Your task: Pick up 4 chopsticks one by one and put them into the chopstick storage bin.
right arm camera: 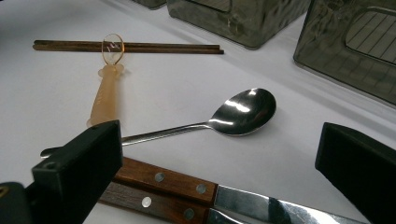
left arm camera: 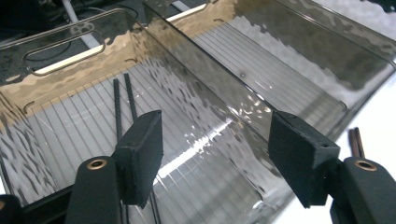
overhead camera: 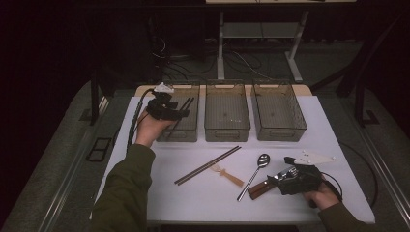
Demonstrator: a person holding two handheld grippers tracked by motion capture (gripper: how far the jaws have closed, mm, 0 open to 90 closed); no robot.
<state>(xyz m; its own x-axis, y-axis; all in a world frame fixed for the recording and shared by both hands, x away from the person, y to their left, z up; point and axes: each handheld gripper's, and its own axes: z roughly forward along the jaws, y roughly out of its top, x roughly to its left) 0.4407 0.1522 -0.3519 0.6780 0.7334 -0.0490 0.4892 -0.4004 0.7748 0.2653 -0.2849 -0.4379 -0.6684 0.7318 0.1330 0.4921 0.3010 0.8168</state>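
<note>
My left gripper (overhead camera: 178, 112) hangs open over the left clear bin (overhead camera: 180, 134), with nothing between its jaws. In the left gripper view the open gripper (left arm camera: 215, 140) looks down on a pair of black chopsticks (left arm camera: 122, 100) lying on that bin's ribbed floor (left arm camera: 70, 126). My right gripper (overhead camera: 285, 175) rests open near the table's front right. In the right gripper view its jaws (right arm camera: 219, 154) stand on either side of two wooden-handled knives (right arm camera: 163, 179), without pressing on them. A steel spoon (right arm camera: 243, 112) lies just beyond.
The middle bin (overhead camera: 227, 131) and the right bin (overhead camera: 280, 134) stand in a row at the back. On the white table lie a brown chopstick pair (overhead camera: 208, 165), an amber plastic utensil (overhead camera: 229, 176), the spoon (overhead camera: 254, 174) and the knives (overhead camera: 258, 188).
</note>
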